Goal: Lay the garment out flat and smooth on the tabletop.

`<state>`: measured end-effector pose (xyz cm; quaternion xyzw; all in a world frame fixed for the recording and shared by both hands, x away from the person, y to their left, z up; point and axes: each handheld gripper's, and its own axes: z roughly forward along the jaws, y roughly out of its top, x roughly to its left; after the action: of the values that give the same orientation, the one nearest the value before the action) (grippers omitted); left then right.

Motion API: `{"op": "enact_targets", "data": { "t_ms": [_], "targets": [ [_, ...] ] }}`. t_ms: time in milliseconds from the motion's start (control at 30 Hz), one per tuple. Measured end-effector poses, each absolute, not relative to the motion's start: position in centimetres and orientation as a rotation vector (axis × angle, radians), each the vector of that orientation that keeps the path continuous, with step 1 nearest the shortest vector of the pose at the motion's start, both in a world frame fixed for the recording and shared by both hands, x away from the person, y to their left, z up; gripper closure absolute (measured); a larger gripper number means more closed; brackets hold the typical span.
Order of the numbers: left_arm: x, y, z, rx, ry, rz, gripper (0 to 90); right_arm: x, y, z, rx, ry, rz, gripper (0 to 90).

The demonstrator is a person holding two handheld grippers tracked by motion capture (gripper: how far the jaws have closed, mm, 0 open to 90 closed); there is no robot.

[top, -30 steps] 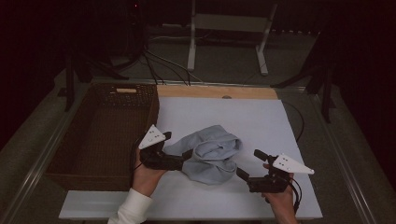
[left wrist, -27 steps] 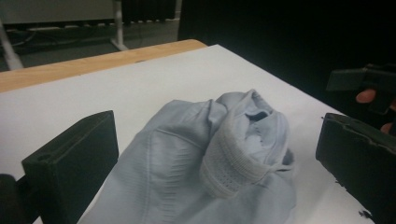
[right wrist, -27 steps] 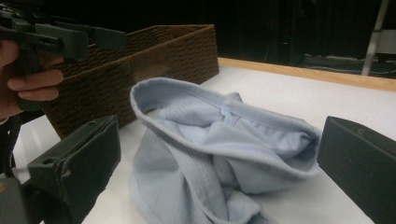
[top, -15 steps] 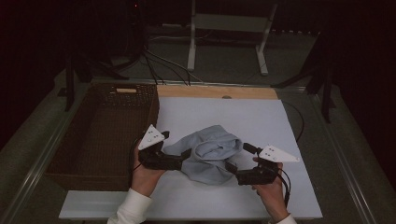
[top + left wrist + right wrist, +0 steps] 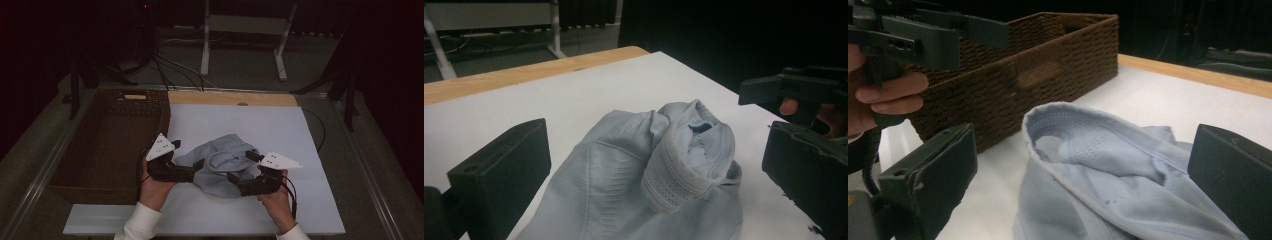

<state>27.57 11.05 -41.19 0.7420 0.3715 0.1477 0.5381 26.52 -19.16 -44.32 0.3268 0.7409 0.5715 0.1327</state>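
Note:
A crumpled light-blue garment [image 5: 222,165] with a ribbed mesh cuff [image 5: 674,175] lies on the white table sheet [image 5: 280,125]. My left gripper [image 5: 187,156] sits at the garment's left edge, jaws open wide, and the cloth [image 5: 624,170] lies between them. My right gripper [image 5: 243,166] is at the garment's right edge, also open wide around the cloth [image 5: 1088,150]. In the left gripper view the right gripper [image 5: 804,90] shows at the far right. In the right gripper view the left gripper [image 5: 923,35] shows at the top left, held by a hand.
A brown wicker basket [image 5: 150,107] stands on the left of the table, close to the garment [image 5: 1048,70]. A wooden strip [image 5: 235,98] runs along the sheet's far edge. White sheet lies bare beyond and to the right of the garment.
My right gripper has moved left, up to the garment's right edge, so its jaws now straddle the cloth. The left gripper has hardly moved.

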Motion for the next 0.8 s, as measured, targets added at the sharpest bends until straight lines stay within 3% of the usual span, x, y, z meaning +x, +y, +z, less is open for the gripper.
{"op": "enact_targets", "data": {
  "t_ms": [467,800],
  "targets": [
    [27.5,11.1,-41.1,1.765,0.878,0.351,0.6,27.1,-16.4,-44.4,0.919,2.247,1.619,0.1],
    [27.4,11.2,-41.0,1.755,0.873,0.348,0.6,27.4,-14.7,-44.8,0.875,2.317,1.553,12.2]
  ]
}}
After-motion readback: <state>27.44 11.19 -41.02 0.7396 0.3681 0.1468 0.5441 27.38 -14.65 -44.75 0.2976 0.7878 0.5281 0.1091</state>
